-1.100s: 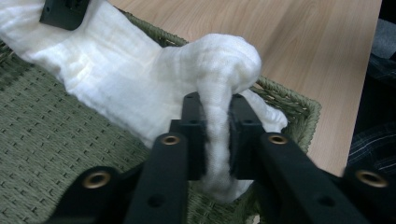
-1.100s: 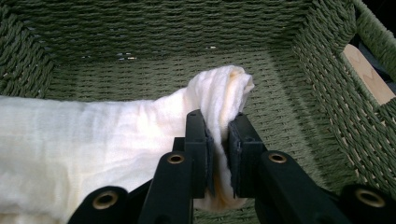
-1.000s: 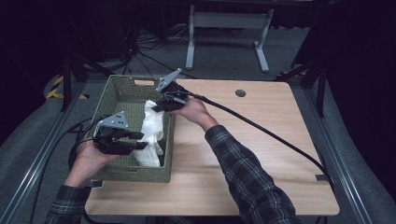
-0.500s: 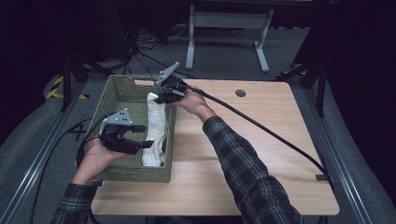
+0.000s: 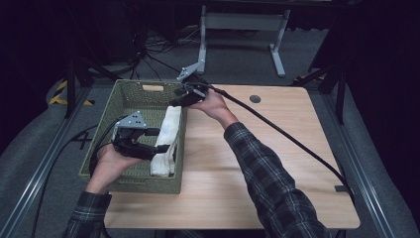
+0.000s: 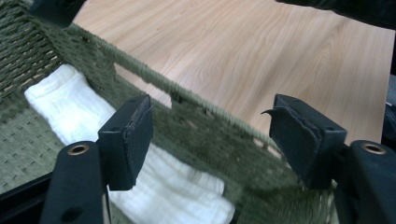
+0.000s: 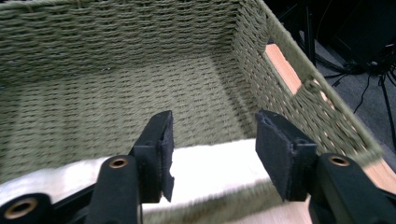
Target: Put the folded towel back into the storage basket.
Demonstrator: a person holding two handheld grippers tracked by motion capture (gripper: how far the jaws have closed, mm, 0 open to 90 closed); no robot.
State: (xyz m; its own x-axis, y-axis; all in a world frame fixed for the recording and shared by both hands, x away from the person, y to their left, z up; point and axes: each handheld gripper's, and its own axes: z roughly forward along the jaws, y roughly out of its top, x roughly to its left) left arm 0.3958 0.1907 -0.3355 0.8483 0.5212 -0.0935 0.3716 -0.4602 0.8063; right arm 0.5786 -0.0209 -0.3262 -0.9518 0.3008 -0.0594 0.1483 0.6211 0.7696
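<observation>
A green woven basket (image 5: 143, 184) stands on the left part of the wooden table (image 5: 277, 168). A white folded cloth (image 5: 167, 133) lies lengthwise inside it, against the right wall. My left gripper (image 5: 152, 142) hovers in the basket's near half, open, its jaws on either side of the right wall above the cloth's near end. In the left gripper view, cloth (image 6: 79, 109) and basket rim (image 6: 140, 70) lie beyond the open left gripper (image 6: 210, 126). My right gripper (image 5: 175, 102) is open at the far right corner. The open right gripper (image 7: 212, 140) hangs over the cloth's far end (image 7: 210, 175) and holds nothing.
The table to the right of the basket is bare wood with a round cable hole (image 5: 255, 98). The right gripper's thick cable (image 5: 292, 141) runs across the table to its right edge. Metal stand legs (image 5: 237, 22) stand on the floor behind.
The cloth went from bunched up to stretched out along the basket's right wall. The right gripper shifted slightly toward the far corner, and the left gripper edged up and right.
</observation>
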